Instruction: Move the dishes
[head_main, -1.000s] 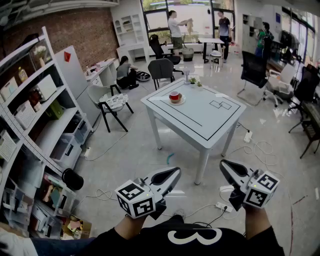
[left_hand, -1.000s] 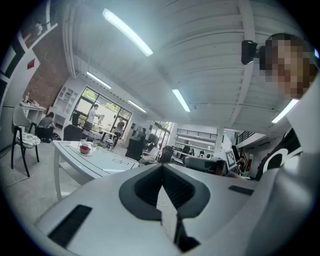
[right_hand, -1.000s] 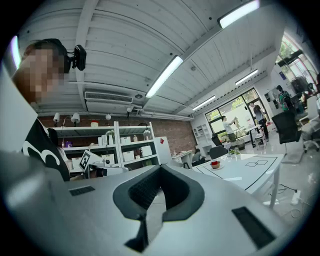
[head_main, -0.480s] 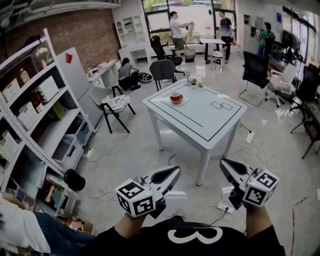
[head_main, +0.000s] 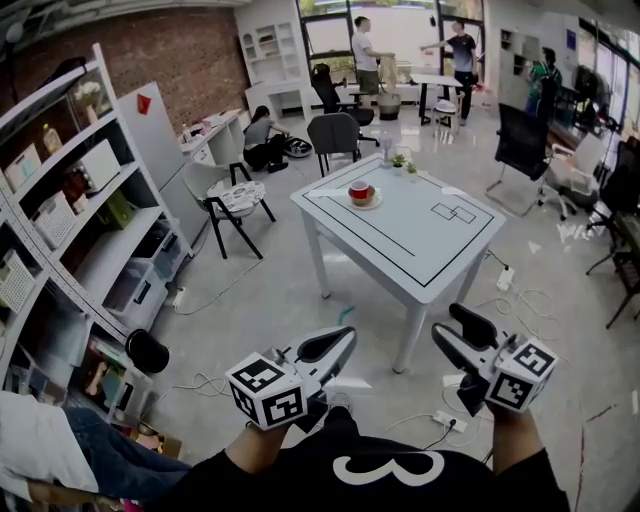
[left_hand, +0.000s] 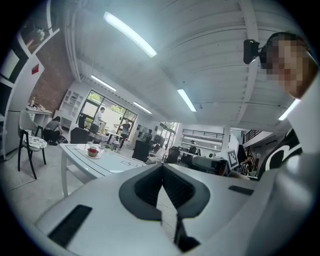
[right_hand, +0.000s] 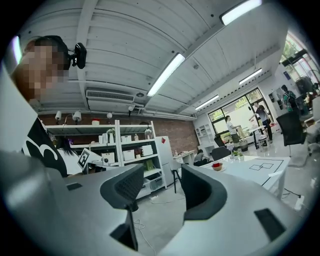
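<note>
A red cup on a white saucer (head_main: 360, 193) stands near the far corner of a white table (head_main: 420, 250) some distance ahead. It also shows small in the left gripper view, cup (left_hand: 93, 150) on table (left_hand: 85, 162), and in the right gripper view, cup (right_hand: 216, 166) on table (right_hand: 255, 167). Both grippers are held low, close to the body and well short of the table. My left gripper (head_main: 335, 345) has its jaws closed together on nothing. My right gripper (head_main: 458, 332) is open, with floor showing between its fingers.
A tall white shelf unit (head_main: 60, 230) with boxes runs along the left. A chair (head_main: 235, 200) stands left of the table and office chairs behind it. Cables and a power strip (head_main: 500, 290) lie on the floor to the right. Several people stand at the back.
The view has shifted a little toward the table. Someone's jeans leg has come into the lower left corner. Both grippers keep their states.
</note>
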